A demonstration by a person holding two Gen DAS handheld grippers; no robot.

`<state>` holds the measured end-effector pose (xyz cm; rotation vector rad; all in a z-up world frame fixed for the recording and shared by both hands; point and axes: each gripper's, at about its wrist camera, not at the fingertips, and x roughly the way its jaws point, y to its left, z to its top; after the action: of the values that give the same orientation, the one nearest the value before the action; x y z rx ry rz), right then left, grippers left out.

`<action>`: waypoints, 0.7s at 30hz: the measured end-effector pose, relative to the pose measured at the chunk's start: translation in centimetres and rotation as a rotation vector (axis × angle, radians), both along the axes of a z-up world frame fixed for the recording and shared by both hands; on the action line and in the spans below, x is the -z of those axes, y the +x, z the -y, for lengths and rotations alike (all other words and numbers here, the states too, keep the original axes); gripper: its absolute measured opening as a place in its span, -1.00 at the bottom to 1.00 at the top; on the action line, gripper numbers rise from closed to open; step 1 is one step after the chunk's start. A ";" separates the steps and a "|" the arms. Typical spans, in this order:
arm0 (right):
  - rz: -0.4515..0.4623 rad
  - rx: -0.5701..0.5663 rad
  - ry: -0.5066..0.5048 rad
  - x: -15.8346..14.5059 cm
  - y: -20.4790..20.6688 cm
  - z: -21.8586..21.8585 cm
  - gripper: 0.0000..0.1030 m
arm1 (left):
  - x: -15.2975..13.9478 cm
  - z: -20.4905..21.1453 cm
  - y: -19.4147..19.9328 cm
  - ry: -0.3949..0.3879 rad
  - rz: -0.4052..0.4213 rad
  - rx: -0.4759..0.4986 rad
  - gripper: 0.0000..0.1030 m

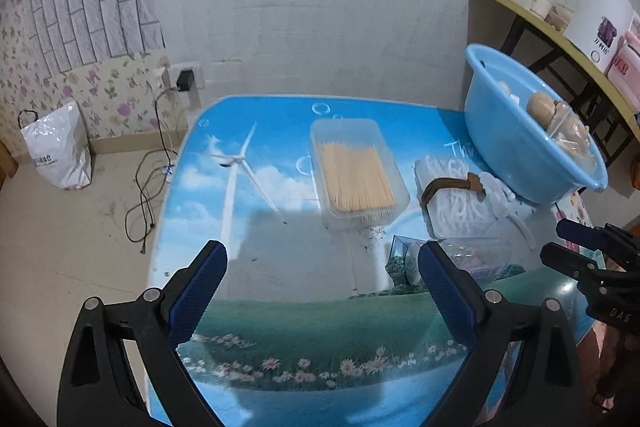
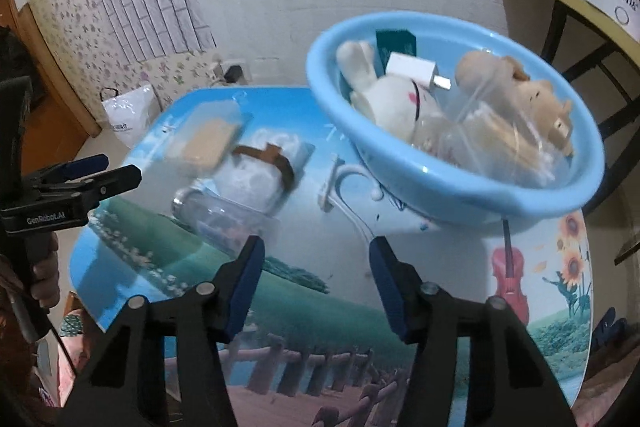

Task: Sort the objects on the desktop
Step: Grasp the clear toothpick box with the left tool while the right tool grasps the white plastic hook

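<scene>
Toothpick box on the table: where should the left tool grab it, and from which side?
Take the toothpick box across its two long side walls, near mid-length, coming down from above. It lies flat on the table with its long axis running away from the left tool, whose open jaws look wide enough to span its short width. The left side is clear; the white pouch sits close on the right.

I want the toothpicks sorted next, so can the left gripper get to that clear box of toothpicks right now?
Probably yes: the left gripper is open and empty, and the toothpick box lies ahead with only bare table between them.
</scene>
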<state>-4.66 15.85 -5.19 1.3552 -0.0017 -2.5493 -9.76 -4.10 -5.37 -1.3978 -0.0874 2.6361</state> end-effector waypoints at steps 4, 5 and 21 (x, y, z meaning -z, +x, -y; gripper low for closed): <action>-0.008 -0.007 0.020 0.9 -0.8 0.2 -0.05 | 0.6 -0.4 -1.4 0.014 0.010 -0.009 0.88; -0.010 -0.006 0.023 1.1 -1.1 0.2 -0.05 | 0.8 -0.5 -1.8 0.015 0.012 -0.010 0.88; 0.000 0.026 0.043 3.6 -4.7 1.0 -0.29 | 3.6 -3.0 -6.9 -0.042 0.053 0.021 0.88</action>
<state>-9.32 14.81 -8.77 1.3796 0.0356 -2.5849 -16.64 -1.09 -8.94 -1.4740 -0.0233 2.5993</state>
